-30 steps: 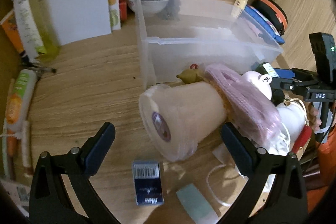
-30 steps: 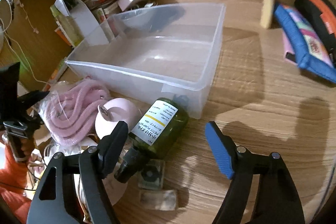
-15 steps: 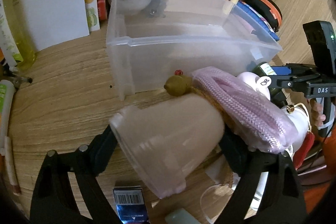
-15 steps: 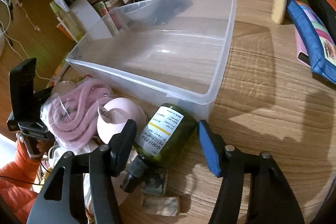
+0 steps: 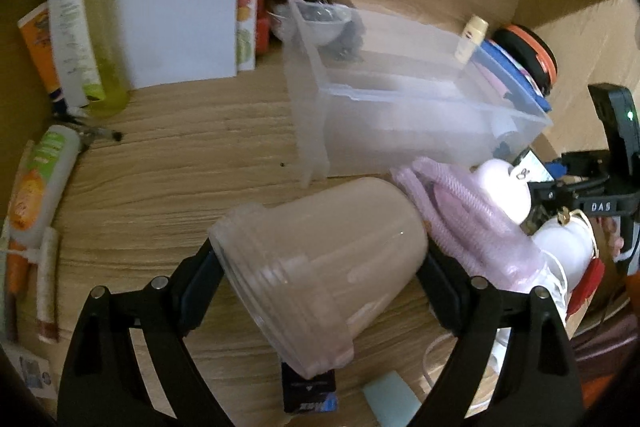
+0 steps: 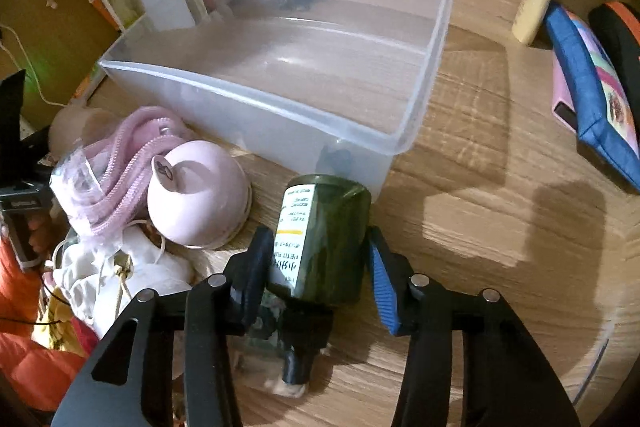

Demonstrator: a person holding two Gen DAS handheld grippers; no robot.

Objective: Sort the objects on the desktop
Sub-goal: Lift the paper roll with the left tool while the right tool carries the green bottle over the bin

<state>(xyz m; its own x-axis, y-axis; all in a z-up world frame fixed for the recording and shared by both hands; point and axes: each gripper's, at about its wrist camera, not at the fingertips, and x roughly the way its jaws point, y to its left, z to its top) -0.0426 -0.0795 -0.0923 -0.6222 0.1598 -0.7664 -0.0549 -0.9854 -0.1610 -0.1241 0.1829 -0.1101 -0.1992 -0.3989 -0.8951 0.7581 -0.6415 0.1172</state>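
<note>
My left gripper (image 5: pixel 320 287) is shut on a beige plastic cup (image 5: pixel 320 267) and holds it tilted above the wooden desk, its open rim toward the camera. My right gripper (image 6: pixel 316 259) is shut on a dark green bottle (image 6: pixel 324 239) with a white and yellow label, base pointing away, just in front of the clear plastic bin (image 6: pixel 280 67). The bin also shows in the left wrist view (image 5: pixel 400 115), beyond the cup. A bag of pink cord (image 6: pixel 120 163) and a pink round lid (image 6: pixel 200 195) lie left of the bottle.
A yellow tube (image 6: pixel 534 3), a blue pouch (image 6: pixel 592 87) and an orange-rimmed black case (image 5: pixel 528 59) lie right of the bin. Papers, bottles and tubes (image 5: pixel 40 187) crowd the desk's left side. A small dark box (image 5: pixel 308 391) lies under the cup. White items (image 6: pixel 120 267) pile at the left.
My left gripper closed on the cup and lifted it. My right gripper moved onto the green bottle, closed on it and tipped it off the desk.
</note>
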